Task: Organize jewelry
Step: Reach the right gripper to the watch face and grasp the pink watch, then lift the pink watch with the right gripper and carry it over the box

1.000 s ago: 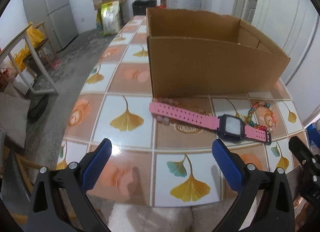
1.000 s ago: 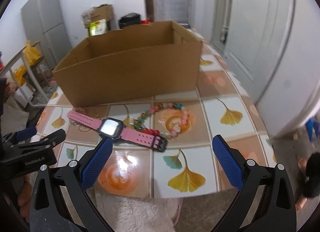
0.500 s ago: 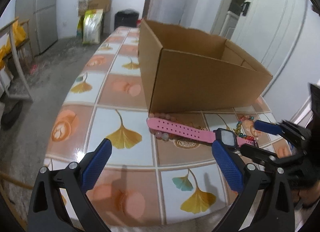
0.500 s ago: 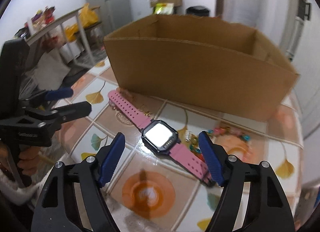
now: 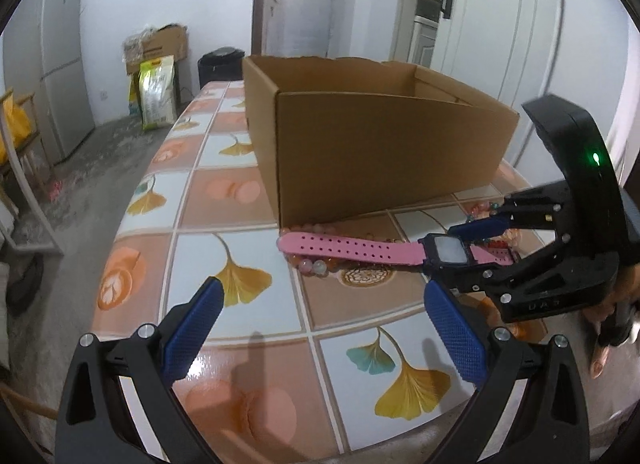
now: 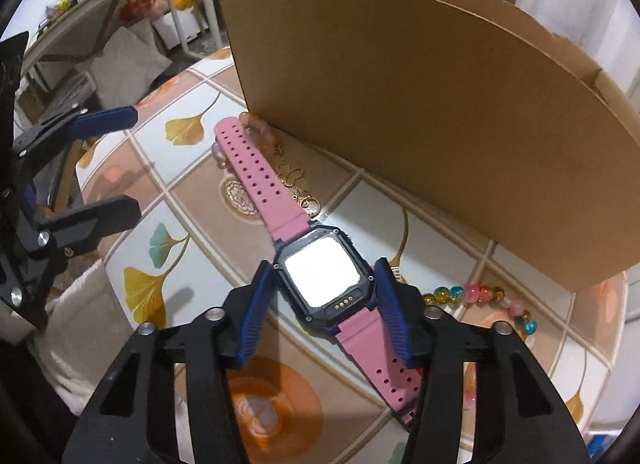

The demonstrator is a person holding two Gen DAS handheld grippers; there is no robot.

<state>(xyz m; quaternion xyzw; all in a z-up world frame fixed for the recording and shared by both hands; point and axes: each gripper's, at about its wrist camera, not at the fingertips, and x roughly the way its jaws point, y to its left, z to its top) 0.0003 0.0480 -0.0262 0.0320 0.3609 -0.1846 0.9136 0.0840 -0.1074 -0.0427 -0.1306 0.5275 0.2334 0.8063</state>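
Observation:
A pink-strapped watch (image 6: 320, 276) with a dark square face lies flat on the tiled table, in front of an open cardboard box (image 6: 420, 104). My right gripper (image 6: 324, 264) points down over it, jaws closing with the watch face between them; the pads stand at its sides and the watch rests on the table. From the left wrist view the watch (image 5: 352, 250) stretches leftward from the right gripper (image 5: 444, 254). My left gripper (image 5: 322, 286) hovers open and empty near the table's front edge. Pink beads (image 6: 256, 124), a gold chain (image 6: 294, 180) and a coloured bead bracelet (image 6: 480, 290) lie around the watch.
The cardboard box (image 5: 380, 160) stands close behind the jewelry. A person's hand (image 5: 604, 344) holds the right gripper at the right edge. A white fluffy cloth (image 6: 80, 328) hangs at the table's near edge. A fridge (image 5: 60, 76) and a chair stand off to the left.
My right gripper swung in, rolled and sank over the watch, and its jaws narrowed around the watch face. The left gripper tilted up a little but stayed open in place.

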